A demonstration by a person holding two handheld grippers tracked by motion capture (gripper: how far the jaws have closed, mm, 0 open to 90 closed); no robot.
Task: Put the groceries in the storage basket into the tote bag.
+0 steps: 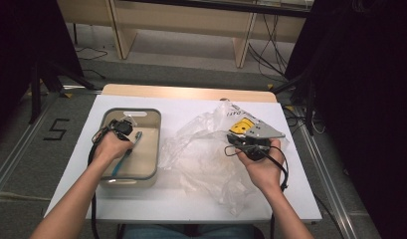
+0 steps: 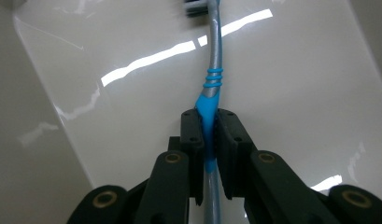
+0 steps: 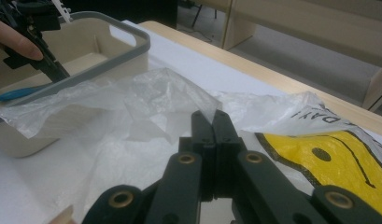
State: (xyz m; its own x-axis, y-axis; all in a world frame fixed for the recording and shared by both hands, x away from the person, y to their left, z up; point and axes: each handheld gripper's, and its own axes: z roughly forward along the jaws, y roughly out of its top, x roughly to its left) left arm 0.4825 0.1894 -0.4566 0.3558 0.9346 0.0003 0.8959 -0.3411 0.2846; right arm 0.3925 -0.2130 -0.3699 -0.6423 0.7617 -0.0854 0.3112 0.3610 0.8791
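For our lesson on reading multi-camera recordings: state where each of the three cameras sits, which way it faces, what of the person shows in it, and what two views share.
High view: above the person's side, facing forward and down on the table; both forearms, left gripper in the tub, right gripper on the plastic bag.
Left gripper view: on the left gripper, looking down into the tub; jaws clamp the toothbrush.
Right gripper view: on the right gripper, facing across the table; jaws pinch the bag; a fingertip.
Shared: all three views show the toothbrush and tub.
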